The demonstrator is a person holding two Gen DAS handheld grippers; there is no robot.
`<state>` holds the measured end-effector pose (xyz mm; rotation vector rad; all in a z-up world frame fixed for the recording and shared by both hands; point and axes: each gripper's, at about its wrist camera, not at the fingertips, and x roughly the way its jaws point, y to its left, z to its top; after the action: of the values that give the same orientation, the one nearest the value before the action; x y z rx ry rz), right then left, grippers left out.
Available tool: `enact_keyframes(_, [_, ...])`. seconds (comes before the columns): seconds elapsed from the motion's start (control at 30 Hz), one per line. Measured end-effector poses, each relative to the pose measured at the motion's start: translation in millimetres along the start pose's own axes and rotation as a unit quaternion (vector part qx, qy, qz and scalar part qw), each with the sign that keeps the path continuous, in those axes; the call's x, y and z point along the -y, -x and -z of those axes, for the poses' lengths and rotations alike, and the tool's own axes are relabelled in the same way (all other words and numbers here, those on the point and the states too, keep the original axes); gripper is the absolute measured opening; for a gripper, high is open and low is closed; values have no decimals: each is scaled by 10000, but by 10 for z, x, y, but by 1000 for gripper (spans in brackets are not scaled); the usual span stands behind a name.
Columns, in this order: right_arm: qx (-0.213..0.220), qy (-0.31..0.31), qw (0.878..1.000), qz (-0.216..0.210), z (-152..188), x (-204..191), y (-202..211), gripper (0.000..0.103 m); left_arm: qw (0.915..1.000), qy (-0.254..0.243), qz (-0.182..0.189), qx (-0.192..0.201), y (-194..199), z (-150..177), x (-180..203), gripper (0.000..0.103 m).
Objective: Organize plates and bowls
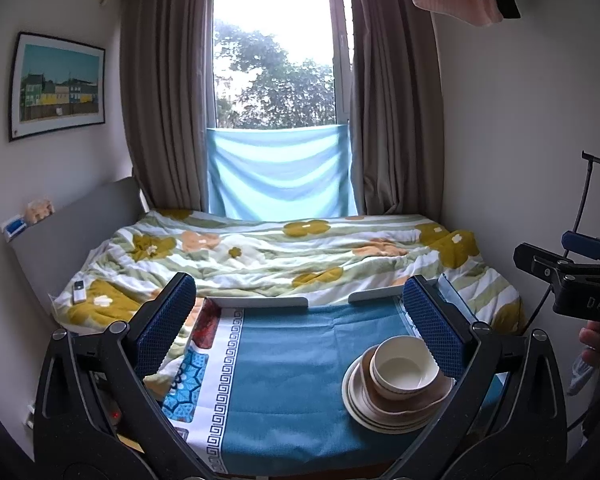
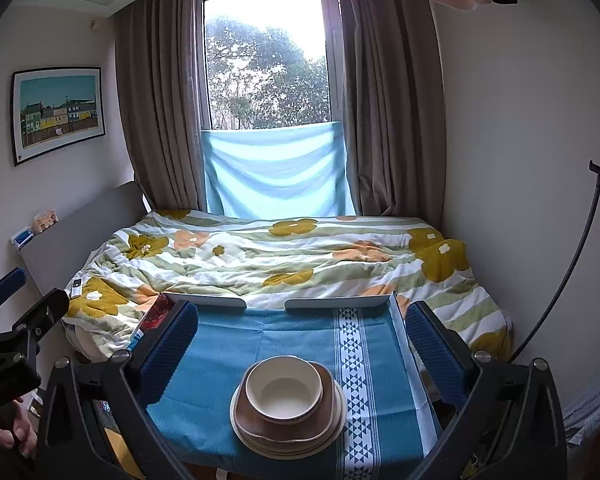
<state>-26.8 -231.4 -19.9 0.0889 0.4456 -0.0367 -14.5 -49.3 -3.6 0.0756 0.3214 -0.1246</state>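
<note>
Blue-padded jaws spread wide on both the left gripper [image 1: 300, 320] and right gripper [image 2: 300, 344], holding nothing; just beyond them, on the teal cloth [image 2: 228, 344], a cream bowl [image 2: 284, 390] nested in a brown dish [image 2: 328, 412] atop stacked plates [image 2: 340, 424]; likely risk: clipping the bowl rim, sliding or toppling the stack off the cloth's near edge.

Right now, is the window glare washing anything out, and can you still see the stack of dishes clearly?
Left wrist view: the window top is blown out white, but the cream bowl stays sharp. Right wrist view: milder glare, bowl and plates evenly lit; both views bend the walls at the fisheye edges.
</note>
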Motion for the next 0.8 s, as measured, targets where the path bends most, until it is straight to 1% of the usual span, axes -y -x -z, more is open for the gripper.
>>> enact_keyframes(0.8, [-19,-31,10000,73,-30,74,-101,103,10000,-55,8,-16,-70,-21,66,103])
